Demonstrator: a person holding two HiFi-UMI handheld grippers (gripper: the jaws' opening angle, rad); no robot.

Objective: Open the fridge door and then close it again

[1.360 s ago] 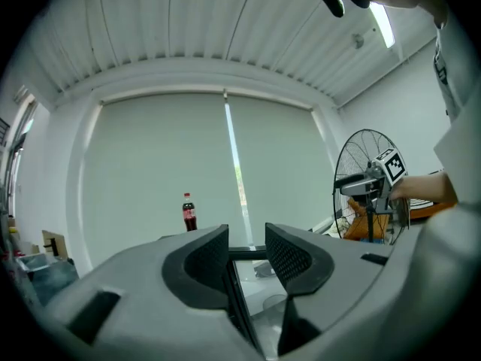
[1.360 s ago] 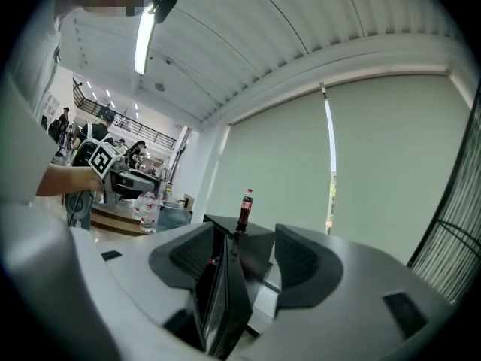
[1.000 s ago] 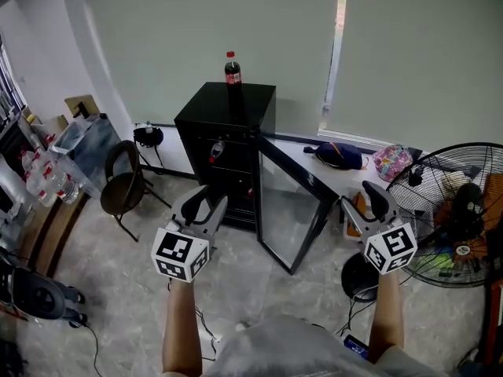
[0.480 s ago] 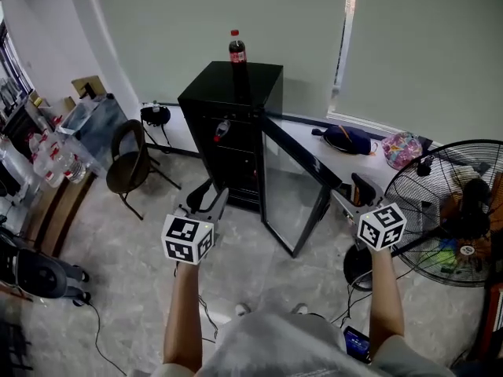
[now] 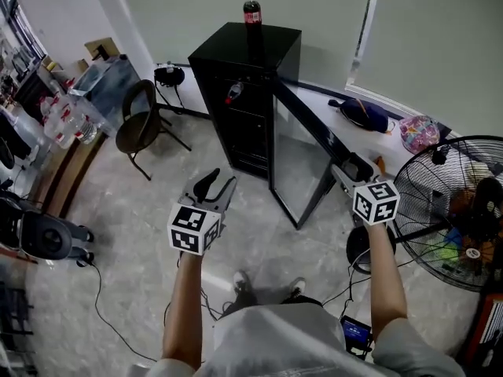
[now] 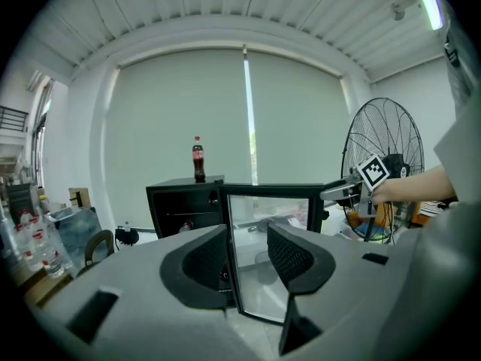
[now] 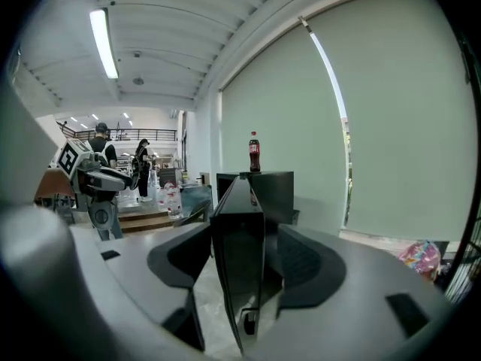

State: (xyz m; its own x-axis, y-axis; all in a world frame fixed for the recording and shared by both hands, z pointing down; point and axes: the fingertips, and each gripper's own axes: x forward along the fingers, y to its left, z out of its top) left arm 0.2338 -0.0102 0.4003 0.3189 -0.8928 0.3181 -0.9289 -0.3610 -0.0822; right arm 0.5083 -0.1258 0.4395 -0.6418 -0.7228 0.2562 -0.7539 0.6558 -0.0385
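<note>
A black mini fridge (image 5: 244,93) stands by the wall with a cola bottle (image 5: 251,10) on top. Its glass door (image 5: 302,163) is swung wide open toward me. My right gripper (image 5: 346,167) is at the door's free edge. In the right gripper view that door edge (image 7: 239,239) stands between the jaws, which are closing with a gap still showing on each side. My left gripper (image 5: 216,185) hangs open over the floor in front of the fridge, nothing between its fingers. The left gripper view shows the door (image 6: 270,224) well beyond the jaws.
A dark chair (image 5: 137,124) stands left of the fridge, with packs of water bottles (image 5: 67,120) further left. A large floor fan (image 5: 464,210) is at the right. A dark bag (image 5: 365,115) lies on the low sill behind the door. Cables cross the floor near my feet.
Both grippers have sunk lower. The right one has come up to the open door's free edge, and the left has dropped toward the floor in front of the fridge.
</note>
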